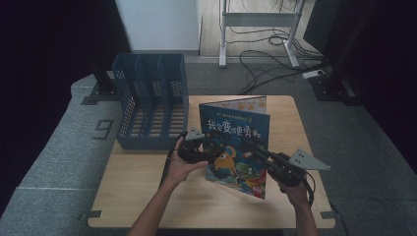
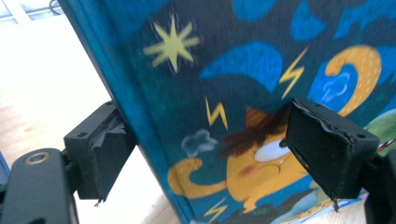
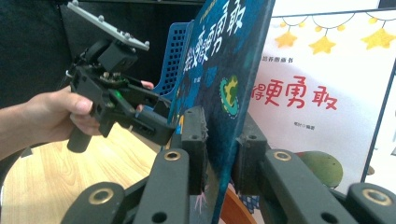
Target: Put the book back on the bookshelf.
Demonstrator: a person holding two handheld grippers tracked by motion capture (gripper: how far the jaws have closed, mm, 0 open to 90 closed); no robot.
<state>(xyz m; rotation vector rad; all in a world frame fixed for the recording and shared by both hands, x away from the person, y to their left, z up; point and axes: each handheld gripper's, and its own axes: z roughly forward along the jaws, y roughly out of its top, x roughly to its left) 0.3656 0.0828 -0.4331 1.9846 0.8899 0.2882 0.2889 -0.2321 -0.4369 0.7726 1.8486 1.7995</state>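
Held upright just right of the rack (image 1: 150, 105), the book (image 1: 236, 142) sits clamped in the right gripper (image 3: 218, 149) while the left gripper (image 2: 205, 149) straddles its spine with jaws apart, so its cover could swing open or slip.

Left gripper (image 1: 205, 147) fingers apart, right gripper (image 1: 256, 153) fingers clamped
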